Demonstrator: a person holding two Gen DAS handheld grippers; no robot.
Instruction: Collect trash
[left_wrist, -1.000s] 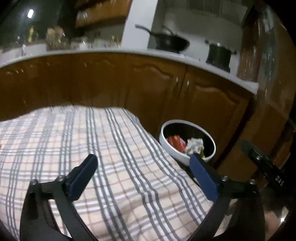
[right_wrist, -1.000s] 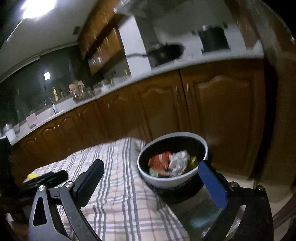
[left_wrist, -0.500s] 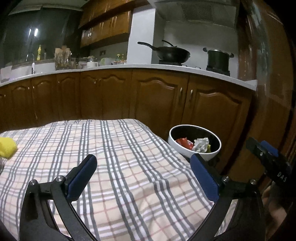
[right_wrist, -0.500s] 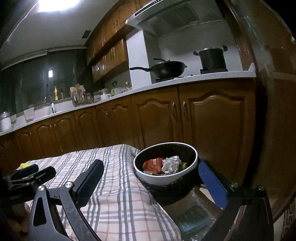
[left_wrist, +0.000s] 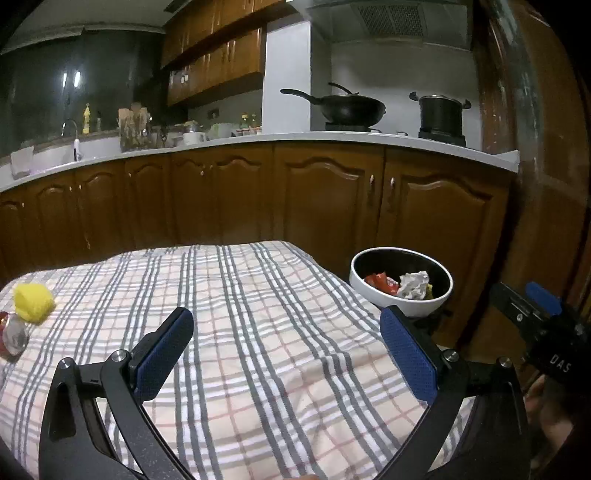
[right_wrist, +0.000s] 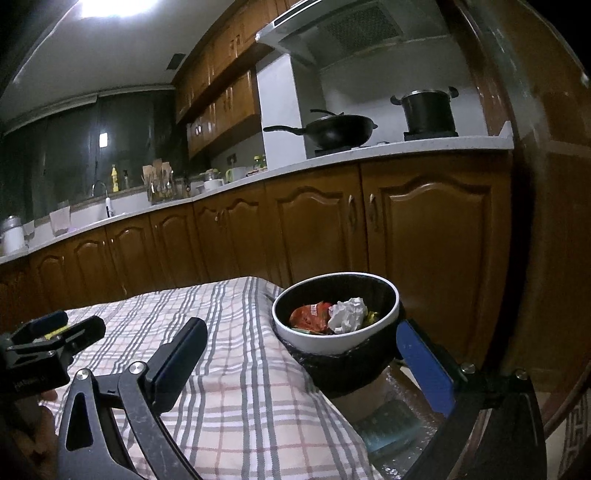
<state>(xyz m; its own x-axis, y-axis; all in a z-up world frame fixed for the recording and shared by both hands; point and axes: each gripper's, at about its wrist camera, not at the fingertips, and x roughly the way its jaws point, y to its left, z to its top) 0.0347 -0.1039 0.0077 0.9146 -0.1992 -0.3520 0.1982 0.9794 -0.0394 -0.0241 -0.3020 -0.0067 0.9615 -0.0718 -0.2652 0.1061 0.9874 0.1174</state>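
Nearest, the left claw (left_wrist: 286, 350) hangs released over the plaid-clothed tabletop (left_wrist: 258, 332), its 2 blue ribbed pads apart with nothing between. The right claw (right_wrist: 301, 363) is likewise spread and empty. Just past the tabletop's right edge stands a round white-rimmed bin (right_wrist: 336, 339), holding a red wrapper (right_wrist: 308, 315) and crumpled white paper (right_wrist: 347, 314). At far left lie a yellow wad (left_wrist: 33, 302) and another small scrap (left_wrist: 11, 334). Beyond, wooden cabinets (left_wrist: 325, 206) carry a black wok (left_wrist: 347, 109) and pot (left_wrist: 439, 114).
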